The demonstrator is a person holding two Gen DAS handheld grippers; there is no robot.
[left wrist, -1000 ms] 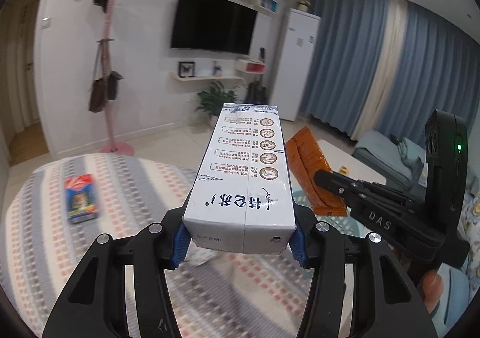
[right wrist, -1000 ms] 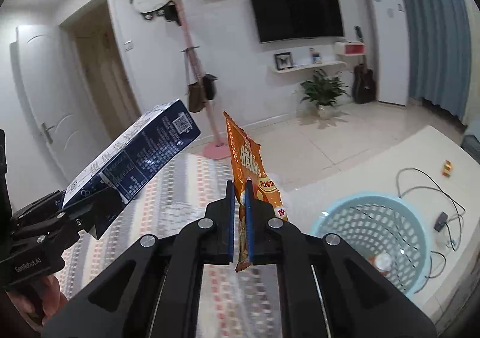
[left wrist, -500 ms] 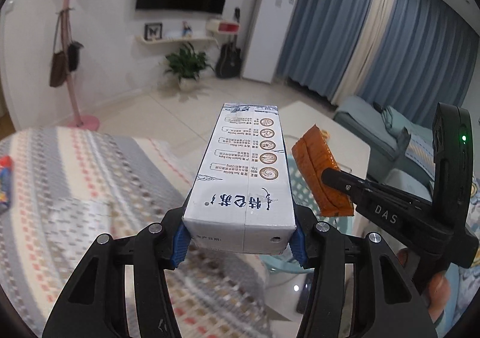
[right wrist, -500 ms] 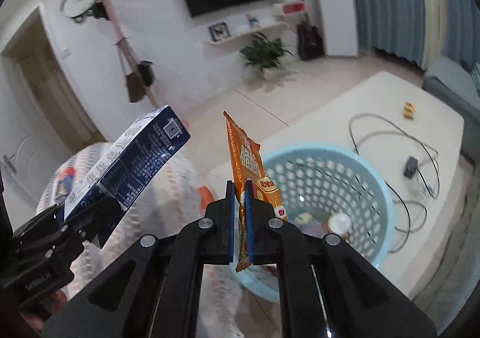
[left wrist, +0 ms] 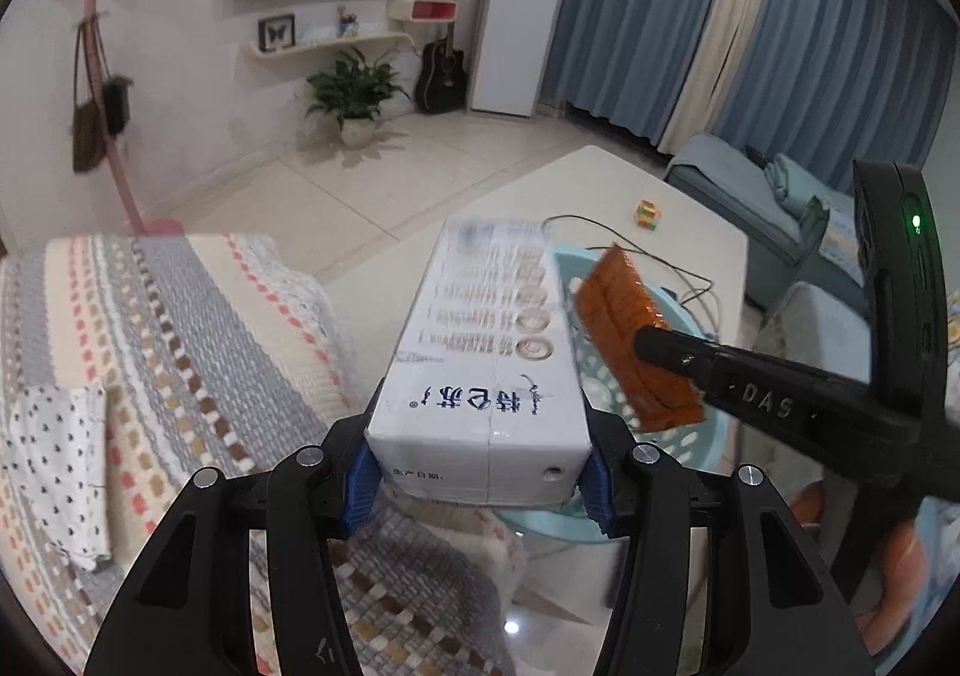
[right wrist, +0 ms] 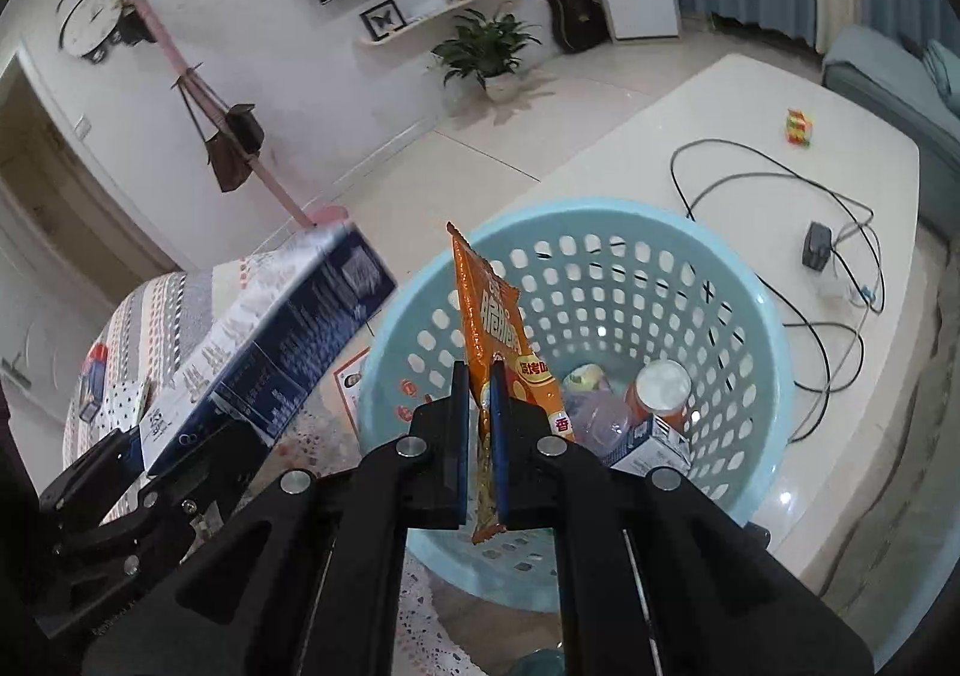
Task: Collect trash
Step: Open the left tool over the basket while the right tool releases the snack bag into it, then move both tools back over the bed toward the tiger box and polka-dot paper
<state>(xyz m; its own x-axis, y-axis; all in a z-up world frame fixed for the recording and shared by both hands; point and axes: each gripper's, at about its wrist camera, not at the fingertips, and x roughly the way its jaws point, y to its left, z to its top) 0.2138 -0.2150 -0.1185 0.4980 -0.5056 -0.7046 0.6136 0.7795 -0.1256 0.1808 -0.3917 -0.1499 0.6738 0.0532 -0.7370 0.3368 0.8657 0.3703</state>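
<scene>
- Left gripper (left wrist: 480, 481): jaws opening around the near end of the milk carton (left wrist: 486, 370). The blue pads (left wrist: 359, 487) sit at the carton's side walls; it remains between them, so the grip reads as loosening rather than released.
- Right gripper (right wrist: 479, 424): jaws together, clamped flat on the lower part of the orange snack bag (right wrist: 495, 340), which stands up out of the jaws.
- Location of the carton: in the right wrist view it lies at 9 o'clock from the basket (right wrist: 762, 316), its far end just at the basket's left rim, not clearly over the opening.
- Location of the bag: directly over the basket mouth. Bottles and a small box already lie at the bottom.
- Handling, carton — judged a stiff paperboard box, smooth-faced, likely light if empty. Whether it is empty cannot be told. Best held across the two narrow side walls near one end, as now; a smooth printed skin may slide once the pads ease off.
- Handling, bag — judged thin, crinkly foil, very light, no stiffness to speak of. A pinch on the flat seam is sufficient; it will flutter rather than drop straight.
- Risk: the carton may tip onto the striped blanket (left wrist: 180, 328) if released short of the rim.
</scene>
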